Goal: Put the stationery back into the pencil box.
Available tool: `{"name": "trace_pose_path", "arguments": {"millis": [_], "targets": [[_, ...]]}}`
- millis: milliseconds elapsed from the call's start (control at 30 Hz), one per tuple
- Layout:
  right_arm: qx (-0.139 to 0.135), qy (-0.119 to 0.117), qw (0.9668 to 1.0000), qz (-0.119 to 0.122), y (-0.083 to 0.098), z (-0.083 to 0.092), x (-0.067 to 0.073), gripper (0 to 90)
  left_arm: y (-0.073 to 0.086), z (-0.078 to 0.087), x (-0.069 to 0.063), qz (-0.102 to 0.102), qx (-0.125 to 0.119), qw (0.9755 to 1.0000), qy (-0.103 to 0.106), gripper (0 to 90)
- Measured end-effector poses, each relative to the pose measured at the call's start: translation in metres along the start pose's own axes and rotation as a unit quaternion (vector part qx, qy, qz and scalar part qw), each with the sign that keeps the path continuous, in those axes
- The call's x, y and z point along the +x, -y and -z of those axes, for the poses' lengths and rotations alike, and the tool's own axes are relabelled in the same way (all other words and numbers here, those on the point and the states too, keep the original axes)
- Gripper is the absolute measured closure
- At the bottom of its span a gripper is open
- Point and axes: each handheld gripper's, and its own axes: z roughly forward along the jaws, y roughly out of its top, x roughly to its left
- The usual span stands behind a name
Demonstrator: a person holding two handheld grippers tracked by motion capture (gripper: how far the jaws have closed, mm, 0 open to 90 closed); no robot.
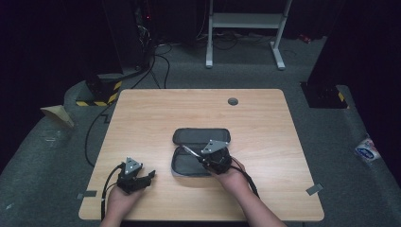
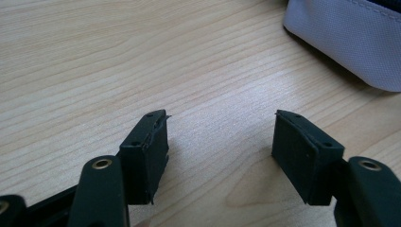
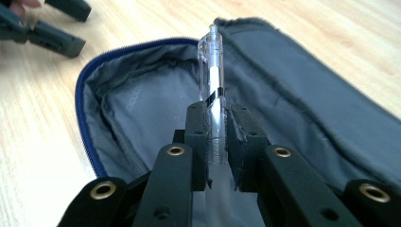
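1. Step in hand, as I read it: putting the pen (image 3: pixel 213 85) into the open case (image 3: pixel 142 109). The pen is held above the case's open half and not yet released.
2. Right fingers (image 3: pixel 218 124): clamped on the pen barrel, one pad on each side, gripping near its lower end. Most of the clear barrel sticks out beyond the fingertips.
3. Pen axis: in line with the right fingers and running straight ahead of them. Its far end points away from the hand, across the grey lining toward the fold between the two halves. In the high view, the pen (image 1: pixel 191 152) angles up and to the left from the fingers, over the case (image 1: pixel 201 136).
4. Whether the pen tip touches the lining I cannot tell; it looks just above it.
5. Left fingers (image 2: pixel 222 142): spread wide with nothing between them, low over bare tabletop (image 2: pixel 142 56). A corner of the case (image 2: pixel 350 42) lies ahead and to the right of them, apart from both pads.
6. Next move, my call: lower the right fingers until the pen lies flat along the case's length, inside the zip edge (image 3: pixel 87 118), then open them.
7. Risk: the pen is long, so if it's dropped at an angle it may rest on the rim and block closing.
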Motion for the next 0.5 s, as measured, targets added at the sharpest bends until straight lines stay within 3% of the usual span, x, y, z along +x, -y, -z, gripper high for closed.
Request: {"name": "trace_pose_path", "arguments": {"millis": [500], "targets": [[0.028, -0.034, 0.9989, 0.014, 0.005, -0.011, 0.005, 78.2, 0.0, 0.0, 0.0, 0.0, 0.0, 1.0, 0.0, 36.6]]}}
